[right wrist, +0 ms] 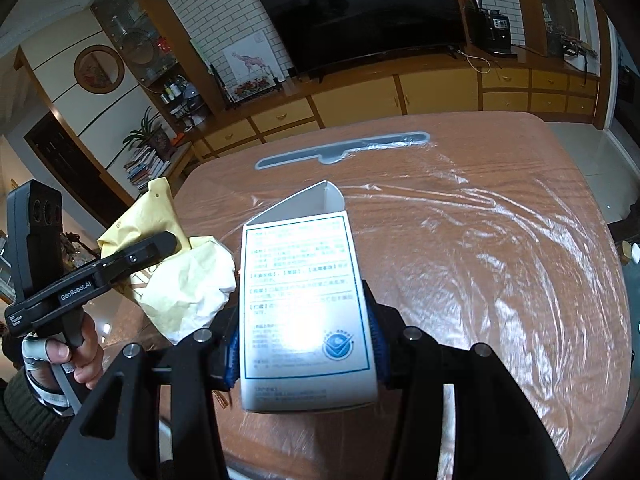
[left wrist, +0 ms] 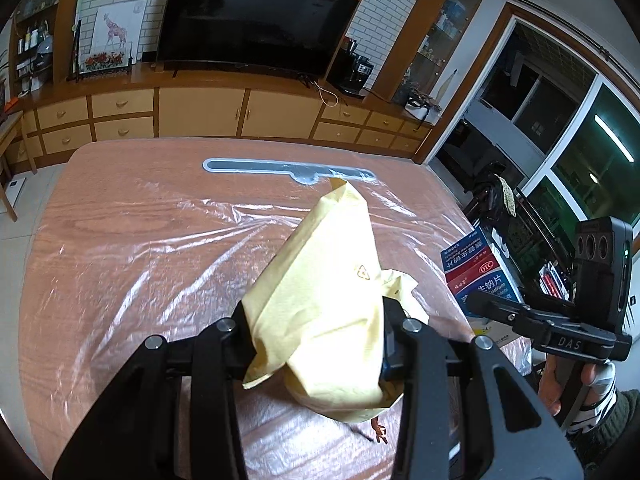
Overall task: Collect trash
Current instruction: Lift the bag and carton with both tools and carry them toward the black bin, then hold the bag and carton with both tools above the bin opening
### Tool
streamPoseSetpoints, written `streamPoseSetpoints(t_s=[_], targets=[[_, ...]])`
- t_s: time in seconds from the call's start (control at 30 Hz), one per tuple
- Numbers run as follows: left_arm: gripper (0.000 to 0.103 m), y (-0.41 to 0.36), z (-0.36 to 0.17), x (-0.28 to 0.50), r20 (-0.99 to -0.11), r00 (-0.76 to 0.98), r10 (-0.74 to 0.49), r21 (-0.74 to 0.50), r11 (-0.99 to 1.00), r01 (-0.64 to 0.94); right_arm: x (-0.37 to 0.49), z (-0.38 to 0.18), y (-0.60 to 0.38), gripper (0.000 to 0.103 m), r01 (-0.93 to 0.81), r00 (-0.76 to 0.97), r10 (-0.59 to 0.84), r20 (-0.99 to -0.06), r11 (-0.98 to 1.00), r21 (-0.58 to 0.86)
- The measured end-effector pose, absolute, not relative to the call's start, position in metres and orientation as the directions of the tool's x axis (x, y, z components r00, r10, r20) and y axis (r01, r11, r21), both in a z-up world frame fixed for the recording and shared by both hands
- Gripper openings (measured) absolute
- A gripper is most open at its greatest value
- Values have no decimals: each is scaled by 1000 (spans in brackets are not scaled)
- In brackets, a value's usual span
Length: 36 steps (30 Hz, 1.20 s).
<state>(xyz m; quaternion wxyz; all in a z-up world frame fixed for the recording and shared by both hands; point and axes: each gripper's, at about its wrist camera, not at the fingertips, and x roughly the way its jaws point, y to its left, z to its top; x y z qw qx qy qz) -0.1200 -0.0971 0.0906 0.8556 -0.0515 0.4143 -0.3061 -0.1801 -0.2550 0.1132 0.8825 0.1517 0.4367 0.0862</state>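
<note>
My left gripper is shut on a crumpled yellow paper bag, which it holds above the table. The bag sticks out forward and hides both fingertips. My right gripper is shut on a white medicine box with printed text, its top flap open. The left wrist view shows that box with a blue and red face at the table's right edge, in the right gripper. In the right wrist view the left gripper and the yellow bag hang at the left. A small brown scrap lies under the bag.
Wrinkled clear plastic film covers the wooden table, and a grey slot strip runs along its far side. Beyond stand a cabinet with drawers and a dark TV. A person's hand grips the right tool. Clutter stands off the right edge.
</note>
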Motion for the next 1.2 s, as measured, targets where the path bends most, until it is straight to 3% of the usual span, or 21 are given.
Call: streamPoseSetpoints(t_s=[1.2], targets=[[41,-87,95,-254,-686,377,-622,-286,707,647,-304,117,-224,47,-115,515,381,-767,918,379]])
